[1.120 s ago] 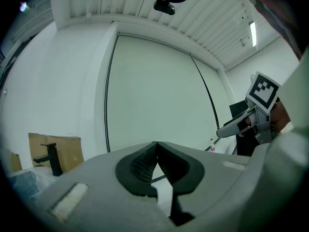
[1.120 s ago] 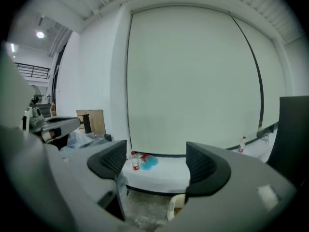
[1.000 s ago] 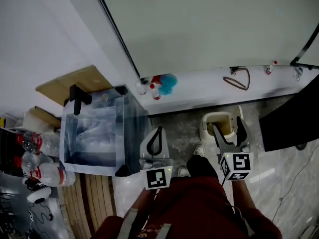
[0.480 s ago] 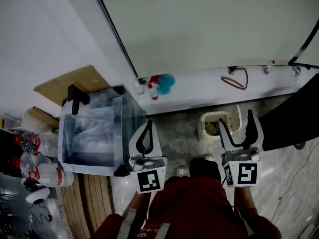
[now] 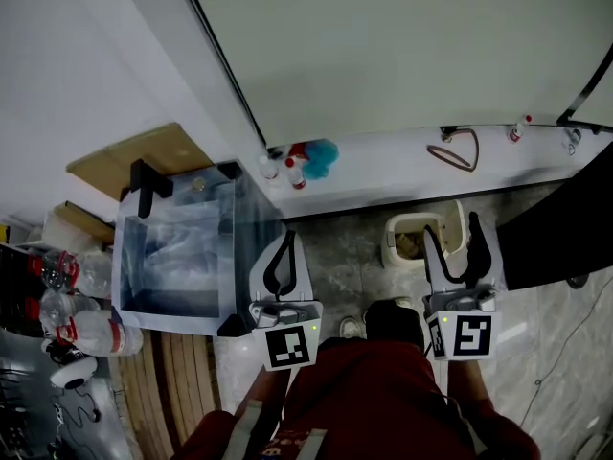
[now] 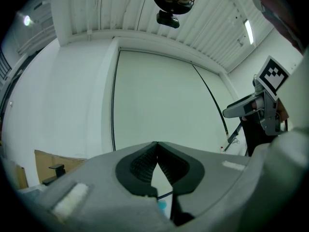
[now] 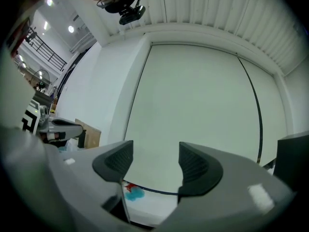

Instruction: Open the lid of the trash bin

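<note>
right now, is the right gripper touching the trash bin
Apart. The right gripper view shows the right gripper facing the wall, jaws closing with nothing between them; the trash bin stands down on the floor.

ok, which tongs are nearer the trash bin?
Right. The right tongs, jaws closing on nothing, hang over the right edge of the trash bin in the head view; the left tongs, shut, are off to its left.

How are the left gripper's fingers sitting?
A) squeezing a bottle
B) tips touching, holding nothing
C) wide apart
B: in the left gripper view, the left gripper has its fingers meeting at the tips, with nothing held between them.
</note>
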Action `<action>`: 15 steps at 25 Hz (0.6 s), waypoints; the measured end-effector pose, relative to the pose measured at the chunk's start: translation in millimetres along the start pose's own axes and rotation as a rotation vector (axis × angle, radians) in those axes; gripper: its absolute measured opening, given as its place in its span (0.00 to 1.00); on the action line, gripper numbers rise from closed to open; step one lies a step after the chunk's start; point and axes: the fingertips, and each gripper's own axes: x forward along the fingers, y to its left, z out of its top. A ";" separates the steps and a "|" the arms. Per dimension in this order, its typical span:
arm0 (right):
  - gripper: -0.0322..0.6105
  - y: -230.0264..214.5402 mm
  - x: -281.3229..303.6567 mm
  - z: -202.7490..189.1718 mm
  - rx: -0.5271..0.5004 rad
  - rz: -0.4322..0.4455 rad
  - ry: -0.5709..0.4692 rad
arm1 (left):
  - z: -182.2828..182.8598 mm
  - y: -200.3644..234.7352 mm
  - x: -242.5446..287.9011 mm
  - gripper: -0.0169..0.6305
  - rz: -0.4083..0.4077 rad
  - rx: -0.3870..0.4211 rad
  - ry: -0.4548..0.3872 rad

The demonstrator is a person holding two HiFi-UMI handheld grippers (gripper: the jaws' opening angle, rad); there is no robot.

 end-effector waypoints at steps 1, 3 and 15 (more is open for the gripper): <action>0.47 -0.5 -1.3 1.3 0.008 -0.002 -0.010 | 0.7 -1.1 0.0 0.03 -0.003 0.000 -0.001; 0.40 0.1 -3.2 2.0 0.012 0.003 -0.017 | 1.6 -2.5 0.3 0.03 -0.009 0.007 -0.001; 0.05 -1.5 -1.5 -15.2 -0.003 0.032 0.039 | 1.9 -11.3 5.1 0.03 -0.020 0.008 0.003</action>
